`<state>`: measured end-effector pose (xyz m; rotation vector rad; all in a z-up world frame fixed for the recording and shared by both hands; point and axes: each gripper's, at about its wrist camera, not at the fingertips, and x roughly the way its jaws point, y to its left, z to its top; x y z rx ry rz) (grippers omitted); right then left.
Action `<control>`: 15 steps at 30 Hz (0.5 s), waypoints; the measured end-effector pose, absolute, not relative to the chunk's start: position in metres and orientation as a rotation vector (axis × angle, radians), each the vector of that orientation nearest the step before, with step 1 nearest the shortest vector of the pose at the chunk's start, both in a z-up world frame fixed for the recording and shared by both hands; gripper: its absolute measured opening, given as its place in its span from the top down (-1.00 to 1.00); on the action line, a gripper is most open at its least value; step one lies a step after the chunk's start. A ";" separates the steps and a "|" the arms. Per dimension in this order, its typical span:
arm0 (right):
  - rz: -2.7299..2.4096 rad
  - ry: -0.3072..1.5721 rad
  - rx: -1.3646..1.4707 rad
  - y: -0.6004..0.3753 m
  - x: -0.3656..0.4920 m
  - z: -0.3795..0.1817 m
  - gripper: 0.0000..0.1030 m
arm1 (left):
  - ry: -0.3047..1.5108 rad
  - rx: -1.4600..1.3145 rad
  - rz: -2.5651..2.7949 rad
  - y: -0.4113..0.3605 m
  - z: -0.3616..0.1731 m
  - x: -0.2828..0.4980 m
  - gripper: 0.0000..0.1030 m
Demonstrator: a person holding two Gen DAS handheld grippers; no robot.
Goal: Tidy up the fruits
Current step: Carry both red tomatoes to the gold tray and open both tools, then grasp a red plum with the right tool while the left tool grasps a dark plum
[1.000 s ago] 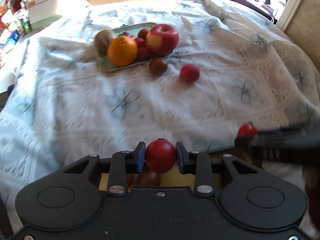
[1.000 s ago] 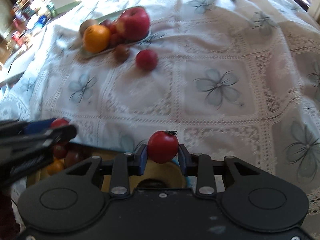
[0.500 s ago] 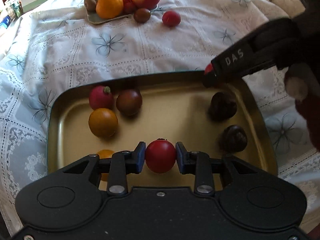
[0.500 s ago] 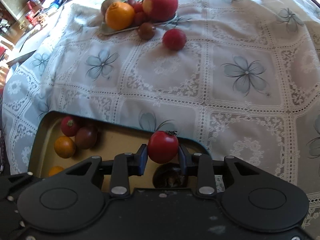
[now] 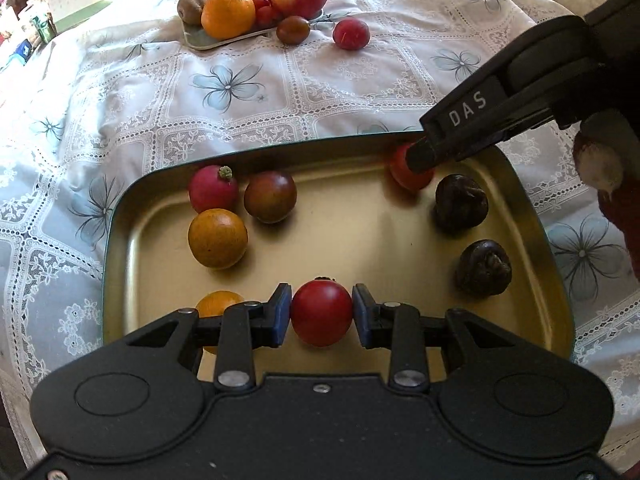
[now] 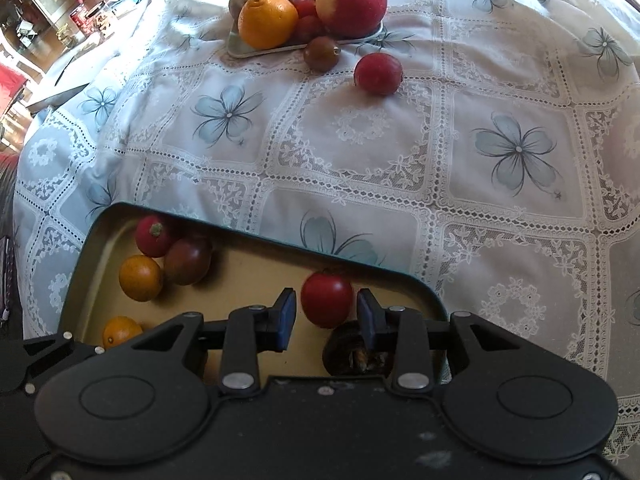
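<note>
Over the gold tray (image 5: pixel 532 216) both tools were busy at once. The left gripper (image 5: pixel 322 314) had its jaws closed on a red tomato (image 5: pixel 322 312), pinching it across its middle and holding it above the near part of the tray floor, apparently clear of the metal, though I could not be sure. It looked placed there because that stretch of tray was bare, so the fruit could go down without knocking a neighbour.

The right gripper (image 6: pixel 326 314) stood at the far right corner with its jaws parted, a gap showing on each side of a second tomato (image 6: pixel 327 299). To my eye that one had been let go and sat by the rim, where the wall would stop it rolling.

The tray seemed sorted by kind: a red radish-like fruit (image 5: pixel 213 194), a brownish tomato (image 5: pixel 270 196) and two orange fruits (image 5: pixel 218 238) bunched at the left, two dark wrinkled fruits (image 5: pixel 461 203) down the right.

On the cloth-covered bench (image 6: pixel 400 152), well apart, the small plate (image 6: pixel 240 50) carried an apple (image 6: pixel 352 4) and an orange (image 6: pixel 267 20), and two loose fruits (image 6: pixel 378 73) lay just beside it, seemingly waiting to be collected.
</note>
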<state>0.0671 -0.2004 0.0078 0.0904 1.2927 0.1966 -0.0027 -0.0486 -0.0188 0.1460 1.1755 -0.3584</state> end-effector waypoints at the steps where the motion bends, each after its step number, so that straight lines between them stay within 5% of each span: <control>1: 0.192 1.287 0.089 -0.200 0.067 0.009 0.31 | 1.177 0.142 -0.356 -0.048 -0.019 -0.003 0.16; 15: 0.171 1.266 0.098 -0.202 0.068 0.009 0.31 | 1.172 0.134 -0.359 -0.049 -0.015 -0.004 0.13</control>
